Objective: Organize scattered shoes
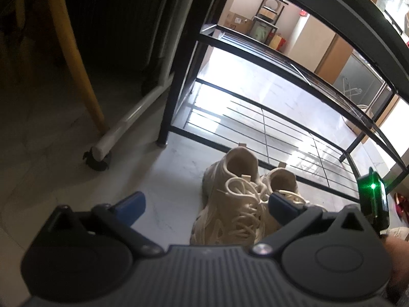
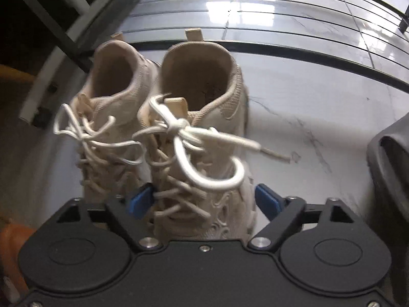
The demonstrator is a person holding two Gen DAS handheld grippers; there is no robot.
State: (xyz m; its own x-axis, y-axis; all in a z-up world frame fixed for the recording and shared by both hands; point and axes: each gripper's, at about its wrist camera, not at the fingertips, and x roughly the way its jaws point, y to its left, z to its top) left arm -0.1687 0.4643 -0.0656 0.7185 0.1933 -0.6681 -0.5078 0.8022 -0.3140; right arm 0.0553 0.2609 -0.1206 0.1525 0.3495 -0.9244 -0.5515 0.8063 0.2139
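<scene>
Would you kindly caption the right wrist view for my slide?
Right tool straddles one beige sneaker beside its mate before the rack.

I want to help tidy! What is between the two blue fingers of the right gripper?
The right-hand beige sneaker, its laced front, in the right wrist view.

Floor [image 1: 168, 204]: pale marbled tile, glossy, beneath the left gripper [image 1: 204, 202].
Yellow wooden leg [image 1: 76, 58]: ahead and to the left, slanting.
White rail [image 1: 127, 117]: just right of that leg, low, ending on a black castor [image 1: 97, 162].
Cardboard boxes [image 1: 237, 23]: far ahead, against the wall.
Red bag [image 1: 277, 42]: far ahead, right of the boxes.
</scene>
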